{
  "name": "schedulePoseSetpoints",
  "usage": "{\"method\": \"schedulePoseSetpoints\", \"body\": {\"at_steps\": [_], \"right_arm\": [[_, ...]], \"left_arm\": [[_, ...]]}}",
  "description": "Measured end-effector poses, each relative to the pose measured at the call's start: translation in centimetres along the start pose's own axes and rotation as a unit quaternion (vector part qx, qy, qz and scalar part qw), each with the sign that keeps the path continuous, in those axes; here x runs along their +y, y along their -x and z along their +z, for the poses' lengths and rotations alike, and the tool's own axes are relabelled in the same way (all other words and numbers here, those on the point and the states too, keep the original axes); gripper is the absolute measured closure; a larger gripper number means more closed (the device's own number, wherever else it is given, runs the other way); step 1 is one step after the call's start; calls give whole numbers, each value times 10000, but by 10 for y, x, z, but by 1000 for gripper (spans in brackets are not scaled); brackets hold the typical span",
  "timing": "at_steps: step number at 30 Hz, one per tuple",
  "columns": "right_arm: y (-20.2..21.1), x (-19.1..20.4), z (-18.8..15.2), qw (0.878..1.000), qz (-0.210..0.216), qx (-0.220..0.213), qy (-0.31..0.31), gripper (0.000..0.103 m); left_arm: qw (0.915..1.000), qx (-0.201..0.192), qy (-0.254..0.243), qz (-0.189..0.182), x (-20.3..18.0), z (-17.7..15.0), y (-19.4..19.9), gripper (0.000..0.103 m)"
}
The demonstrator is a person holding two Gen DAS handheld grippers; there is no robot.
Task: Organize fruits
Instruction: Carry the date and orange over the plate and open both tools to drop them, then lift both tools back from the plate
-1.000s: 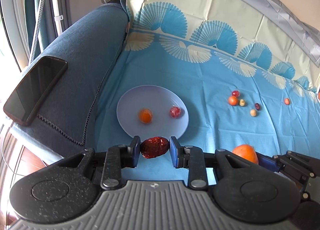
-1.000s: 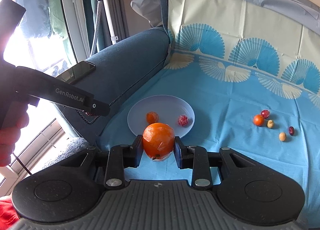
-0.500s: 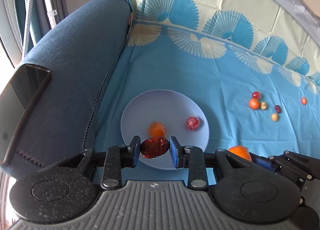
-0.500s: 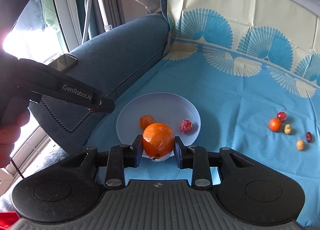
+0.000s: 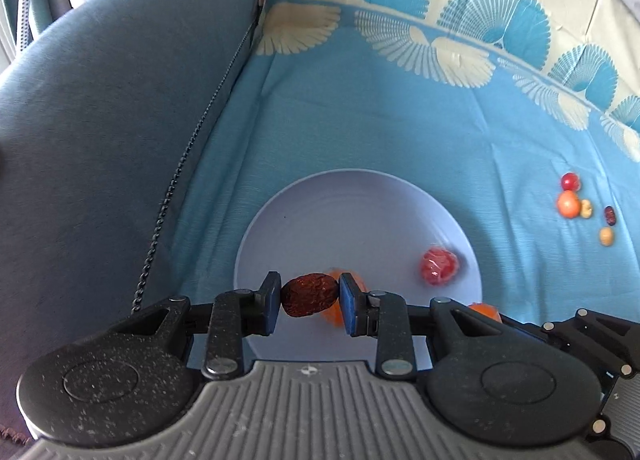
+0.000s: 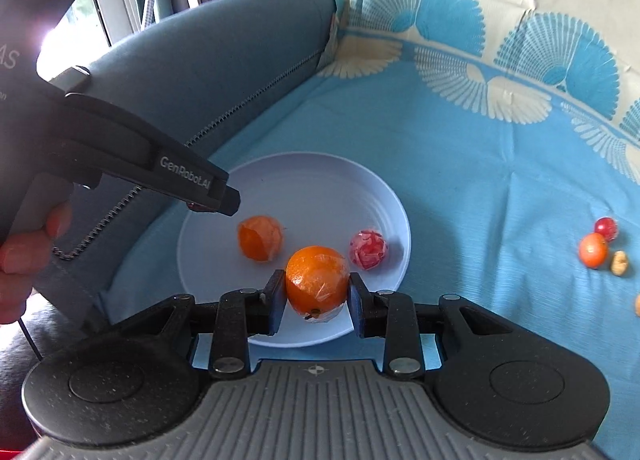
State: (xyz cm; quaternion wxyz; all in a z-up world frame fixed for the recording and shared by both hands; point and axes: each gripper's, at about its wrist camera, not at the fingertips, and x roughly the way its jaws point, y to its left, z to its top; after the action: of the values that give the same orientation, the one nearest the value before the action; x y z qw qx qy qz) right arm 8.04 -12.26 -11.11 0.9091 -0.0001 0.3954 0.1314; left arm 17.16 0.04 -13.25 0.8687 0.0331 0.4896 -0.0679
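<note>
My left hand-held gripper (image 5: 309,296) pinches a date (image 5: 309,295) end to end, its long axis lying crosswise between the pads. It hangs over the near-left part of the plate (image 5: 340,204), with a small orange fruit (image 6: 260,238) on the plate just behind it. My right hand-held gripper (image 6: 317,290) pinches an orange (image 6: 317,284) over the plate's near edge. A wrapped red fruit (image 6: 368,249) sits on the plate's right side. The left unit is nearer the plate's open area, which lies straight ahead and below the date. More small fruits (image 5: 570,204) lie on the blue cloth (image 5: 400,132), well to the right.
</note>
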Motion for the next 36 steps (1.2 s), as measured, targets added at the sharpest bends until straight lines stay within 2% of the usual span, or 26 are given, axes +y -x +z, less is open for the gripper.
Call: {"method": "schedulePoseSetpoints", "body": {"at_steps": [8,9,10,12,13,14,17,22,27,32,36], "right_arm": [[-26,-3,0,9999,7,143,87,69],[-29,-3,0,9998,18,167,116,68],[-30,-3,0,9997,36,200,153,68],[-28,-2,0,9997,-13,159,185,49],[-26,-1,1,9997,-55,104,207,30],[-23,-1,1,9997,-114,29,227,18],[-7,2,1,9994,-251,-67,219,9],[31,5,-6,9999,-128,34,-60,4],[76,10,-22,9993,-61,72,-351,2],[116,23,-36,9994,-70,-149,-289,1],[141,32,-42,9990,-147,-404,-139,1]], "left_arm": [[10000,27,2,5,3,6,-23,68],[10000,20,1,-23,3,7,-24,58],[10000,46,5,-47,4,8,-24,29],[9999,-17,113,79,4,9,-19,0],[9997,-127,164,150,4,9,-14,0],[9996,-140,147,178,3,9,-10,0],[9996,55,10,286,1,9,1,0],[9982,128,-260,524,-3,-10,36,0],[9977,339,-85,588,1,-45,78,0],[9974,231,-36,675,1,-80,115,0],[9982,104,91,586,-1,-96,139,0]]}}
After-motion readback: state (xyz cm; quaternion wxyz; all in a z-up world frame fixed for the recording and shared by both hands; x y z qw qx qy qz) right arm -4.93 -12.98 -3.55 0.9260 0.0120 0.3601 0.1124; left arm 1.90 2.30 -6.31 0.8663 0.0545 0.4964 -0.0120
